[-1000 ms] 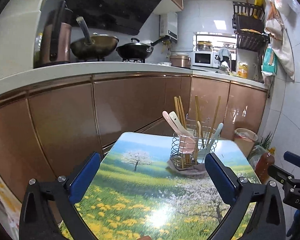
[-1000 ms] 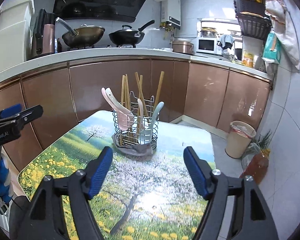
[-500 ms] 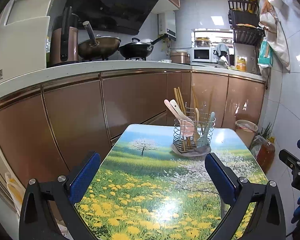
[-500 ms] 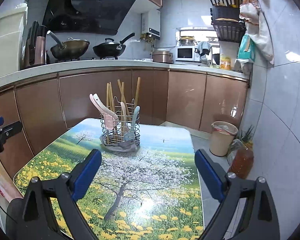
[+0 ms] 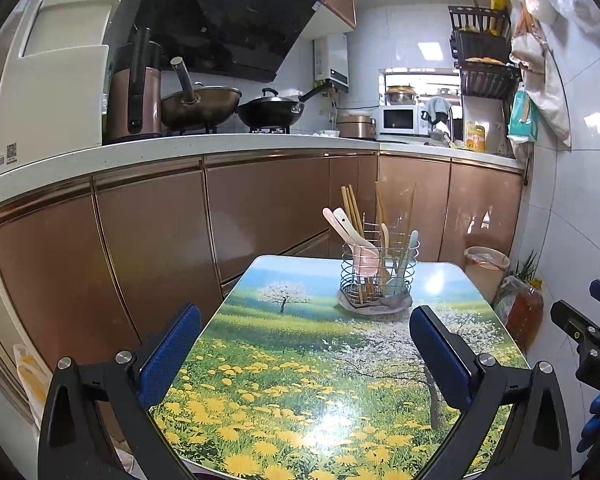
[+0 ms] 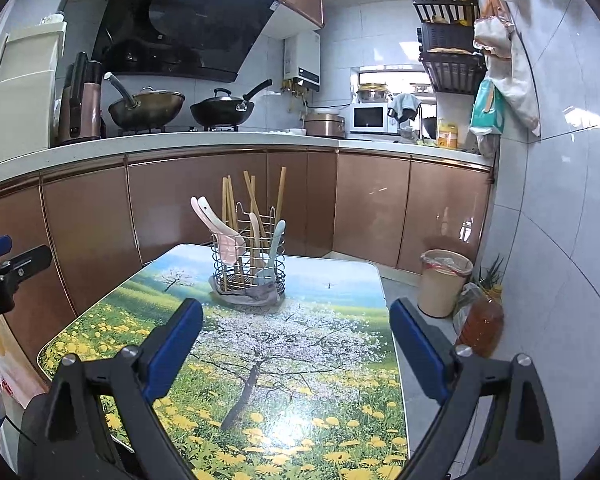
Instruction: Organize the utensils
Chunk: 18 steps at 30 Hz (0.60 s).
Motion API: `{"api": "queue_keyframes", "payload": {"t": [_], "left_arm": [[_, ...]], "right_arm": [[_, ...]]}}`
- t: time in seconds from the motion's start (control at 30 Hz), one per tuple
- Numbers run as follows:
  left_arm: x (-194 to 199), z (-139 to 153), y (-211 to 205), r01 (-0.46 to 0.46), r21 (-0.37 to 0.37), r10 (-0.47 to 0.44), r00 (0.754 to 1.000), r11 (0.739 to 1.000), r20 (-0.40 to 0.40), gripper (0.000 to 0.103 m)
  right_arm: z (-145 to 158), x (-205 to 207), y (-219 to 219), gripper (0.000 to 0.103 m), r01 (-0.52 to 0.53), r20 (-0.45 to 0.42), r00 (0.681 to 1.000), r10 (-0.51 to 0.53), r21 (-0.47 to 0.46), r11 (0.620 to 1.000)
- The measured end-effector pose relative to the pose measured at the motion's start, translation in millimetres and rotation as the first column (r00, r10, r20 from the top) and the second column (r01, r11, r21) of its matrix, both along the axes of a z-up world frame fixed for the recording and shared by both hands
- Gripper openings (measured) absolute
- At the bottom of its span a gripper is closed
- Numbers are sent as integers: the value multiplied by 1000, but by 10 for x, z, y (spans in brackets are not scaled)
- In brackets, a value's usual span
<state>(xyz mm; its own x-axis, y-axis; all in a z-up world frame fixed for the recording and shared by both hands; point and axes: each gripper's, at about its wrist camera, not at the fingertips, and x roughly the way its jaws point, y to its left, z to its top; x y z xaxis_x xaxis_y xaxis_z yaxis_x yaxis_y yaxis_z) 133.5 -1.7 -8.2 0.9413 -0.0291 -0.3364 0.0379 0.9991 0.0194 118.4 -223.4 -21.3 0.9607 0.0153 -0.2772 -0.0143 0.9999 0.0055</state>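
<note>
While both hand-held grippers, left (image 5: 304,350) and right (image 6: 296,342), hang apart, empty: wire caddy (image 5: 379,272) at 12 o'clock on worktop (image 5: 300,360), light, tippy; pinch stiff chopsticks (image 5: 352,212) mid-shaft.

Copper-brown cabinets (image 5: 260,208) are seen across the middle, white tiled walls (image 6: 560,240) at right, a black range hood (image 5: 228,16) upper left.

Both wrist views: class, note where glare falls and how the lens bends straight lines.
Left wrist view: white glare on the table near the front edge; the counter bows into a curve. Right wrist view: a similar glare patch on the table; the wall tiles' seams curve near the frame edge.
</note>
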Motion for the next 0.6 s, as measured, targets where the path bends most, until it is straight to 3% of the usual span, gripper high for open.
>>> {"api": "queue_keyframes", "payload": {"t": [0.6], "left_arm": [[-23,-70,-1,3,2,-3,1000,1000,-20,103]], "right_arm": [[-113,-15,-45,95,27,-17,999,-27,4,1000]]}}
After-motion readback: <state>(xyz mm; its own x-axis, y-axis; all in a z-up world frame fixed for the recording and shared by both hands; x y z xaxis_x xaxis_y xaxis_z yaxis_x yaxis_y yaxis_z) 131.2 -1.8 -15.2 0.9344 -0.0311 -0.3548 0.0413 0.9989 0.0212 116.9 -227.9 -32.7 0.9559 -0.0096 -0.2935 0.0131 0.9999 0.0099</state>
